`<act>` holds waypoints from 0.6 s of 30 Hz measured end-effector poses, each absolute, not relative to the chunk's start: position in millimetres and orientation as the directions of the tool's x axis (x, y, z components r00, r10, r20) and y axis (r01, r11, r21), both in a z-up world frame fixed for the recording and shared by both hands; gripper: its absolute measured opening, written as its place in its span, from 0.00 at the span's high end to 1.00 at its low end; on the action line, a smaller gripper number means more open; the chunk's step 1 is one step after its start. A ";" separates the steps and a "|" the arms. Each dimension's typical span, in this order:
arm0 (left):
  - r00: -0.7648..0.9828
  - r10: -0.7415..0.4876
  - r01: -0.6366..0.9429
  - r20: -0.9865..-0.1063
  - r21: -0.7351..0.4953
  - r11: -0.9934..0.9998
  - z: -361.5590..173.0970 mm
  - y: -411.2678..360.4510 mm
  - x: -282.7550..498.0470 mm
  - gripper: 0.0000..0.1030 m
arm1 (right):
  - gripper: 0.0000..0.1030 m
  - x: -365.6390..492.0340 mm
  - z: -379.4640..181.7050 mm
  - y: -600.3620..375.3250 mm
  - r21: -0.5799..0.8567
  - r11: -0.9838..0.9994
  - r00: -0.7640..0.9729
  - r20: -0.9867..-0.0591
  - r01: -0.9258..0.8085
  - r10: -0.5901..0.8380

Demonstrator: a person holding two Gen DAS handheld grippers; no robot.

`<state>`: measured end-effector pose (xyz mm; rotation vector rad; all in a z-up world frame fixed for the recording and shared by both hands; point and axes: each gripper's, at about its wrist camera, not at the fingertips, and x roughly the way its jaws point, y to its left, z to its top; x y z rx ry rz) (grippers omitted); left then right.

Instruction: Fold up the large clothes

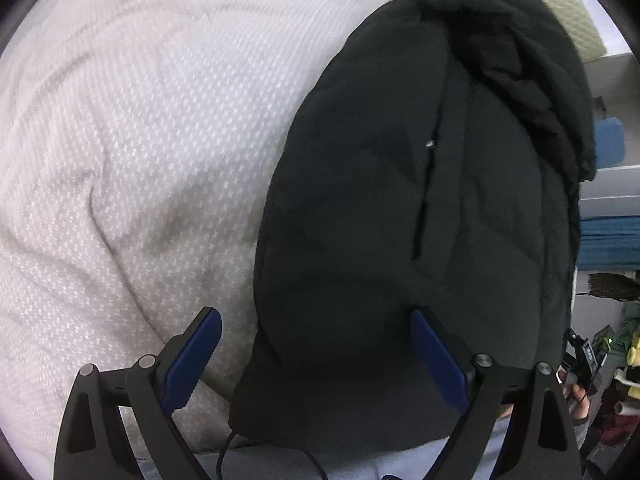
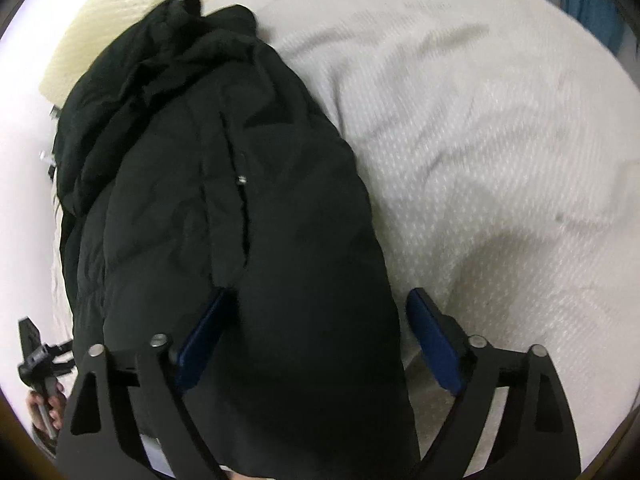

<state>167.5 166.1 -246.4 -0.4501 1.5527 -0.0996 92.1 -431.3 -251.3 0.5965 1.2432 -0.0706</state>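
Note:
A large black padded jacket lies lengthwise on the white bed cover, with a fleecy hood or collar bunched at its far end. My left gripper is open and empty, its jaws straddling the jacket's near left edge. In the right wrist view the jacket fills the left and middle. My right gripper is open and empty, with the jacket's near right edge between its jaws. Whether the fingers touch the fabric I cannot tell.
A pale pillow lies beyond the jacket's far end. Shelves with blue items stand to the right of the bed. The other hand-held gripper shows at the frame edge. A thin black cable hangs near my left gripper.

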 end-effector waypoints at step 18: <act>-0.032 -0.439 -0.275 -0.898 -0.415 0.867 -267.1 147.4 165.6 0.07 | 0.11 92.5 -214.1 -383.8 0.599 0.800 0.464 -0.718 0.035 0.518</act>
